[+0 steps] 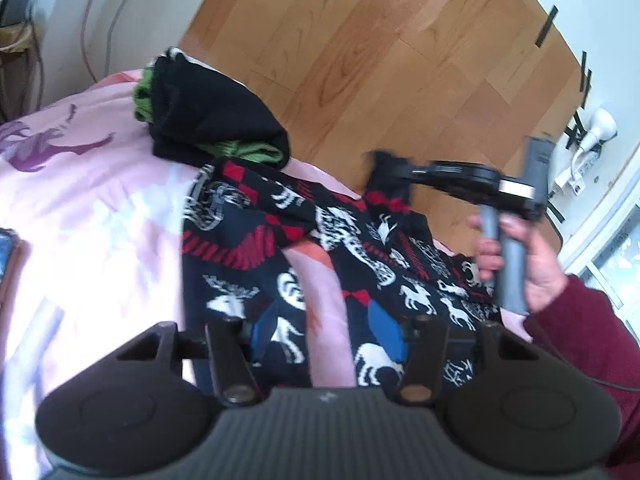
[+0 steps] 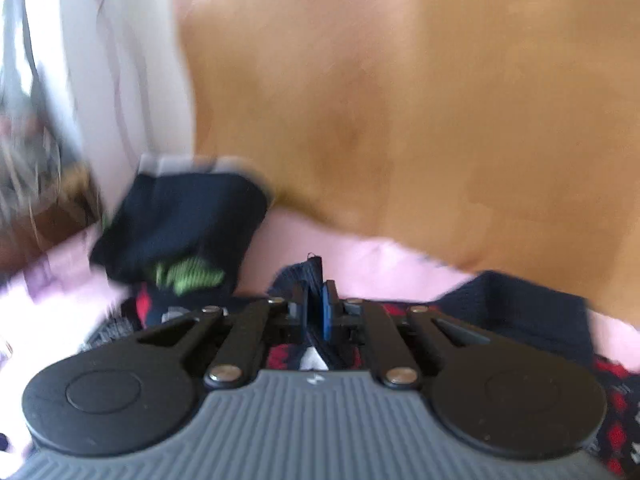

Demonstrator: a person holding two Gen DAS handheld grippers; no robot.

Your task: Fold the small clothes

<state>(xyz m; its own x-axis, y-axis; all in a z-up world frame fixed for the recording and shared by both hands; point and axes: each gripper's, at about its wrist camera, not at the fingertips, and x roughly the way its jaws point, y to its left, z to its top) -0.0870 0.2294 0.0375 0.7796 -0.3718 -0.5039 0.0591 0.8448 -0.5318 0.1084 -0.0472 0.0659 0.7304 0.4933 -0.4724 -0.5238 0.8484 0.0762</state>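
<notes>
Right gripper point(image 2: 316, 308) is pinched shut on an edge of the reindeer-print garment point(image 1: 340, 248), mid-frame on the pink bedsheet point(image 1: 92, 200). Left gripper point(image 1: 328, 332) hangs half open over it, gripping nothing. That thin pinch could slip. One patterned garment, one folded black-and-green piece point(image 1: 208, 116) upper left.

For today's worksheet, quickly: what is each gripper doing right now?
Left gripper: open, jaws apart over the patterned garment, gripping nothing.
Right gripper: shut on an edge of the patterned garment.
</notes>
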